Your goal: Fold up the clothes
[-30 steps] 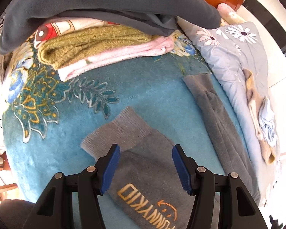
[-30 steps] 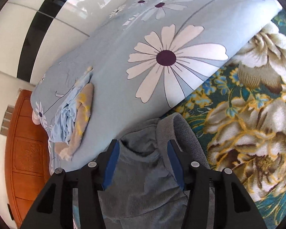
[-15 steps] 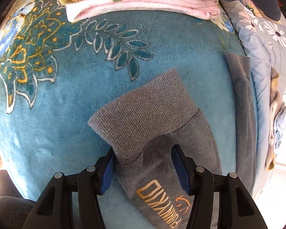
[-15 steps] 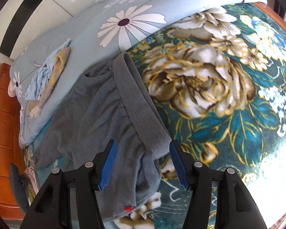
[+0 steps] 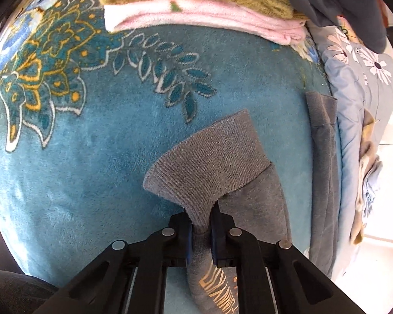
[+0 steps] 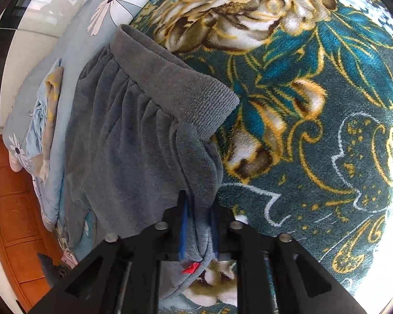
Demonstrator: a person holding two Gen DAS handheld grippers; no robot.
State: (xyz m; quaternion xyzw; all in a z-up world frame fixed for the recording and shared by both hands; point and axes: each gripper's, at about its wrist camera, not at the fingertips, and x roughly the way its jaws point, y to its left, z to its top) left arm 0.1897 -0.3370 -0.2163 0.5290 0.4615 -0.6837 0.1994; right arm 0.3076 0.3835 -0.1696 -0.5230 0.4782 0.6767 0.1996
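Grey fleece pants [image 5: 262,204] being handled as soft, light, limp | cuff [image 5: 209,162] being pinched by left gripper [image 5: 201,231]; waistband [image 6: 170,78] side being pinched by right gripper [image 6: 198,230]

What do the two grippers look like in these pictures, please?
Both look alike. The left gripper and the right gripper have black plastic frames with angular open cut-outs, round silver rivets at the joints, and blue pads on the inner faces of the fingers. No cables, markings, hands or sleeves are visible.

Bright daylight, blown-out glare at right edges, strong fisheye distortion, sharp focus
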